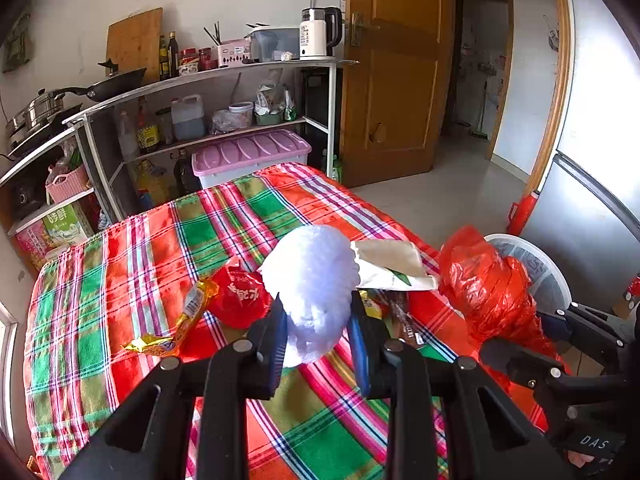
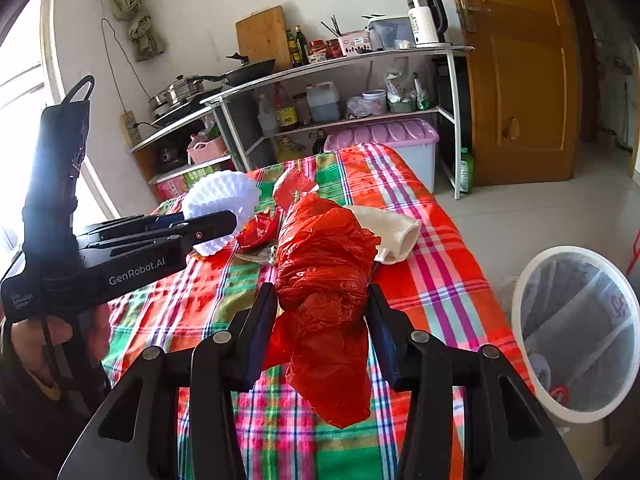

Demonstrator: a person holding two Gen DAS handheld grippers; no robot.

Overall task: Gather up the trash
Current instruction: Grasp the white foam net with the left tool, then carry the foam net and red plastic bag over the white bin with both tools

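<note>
My left gripper [image 1: 318,318] is shut on a white foam fruit net [image 1: 312,268], held a little above the plaid tablecloth [image 1: 160,260]. In the right wrist view the left gripper [image 2: 224,220] and the foam net [image 2: 220,192] show at the left. My right gripper [image 2: 322,300] is shut on a crumpled red plastic bag [image 2: 324,248], which hangs down between its fingers; this bag [image 1: 488,288] also shows in the left wrist view. On the cloth lie a yellow wrapper [image 1: 172,328], a red wrapper [image 1: 240,296], a white paper bag [image 1: 392,264] and a brown wrapper [image 1: 404,320].
A white bin with a clear liner [image 2: 576,332] stands on the floor right of the table. Behind the table are metal shelves [image 1: 224,76] with a kettle, pans and bottles, and a pink-lidded box [image 1: 252,152]. A wooden door [image 1: 392,80] and a grey fridge [image 1: 592,200] stand to the right.
</note>
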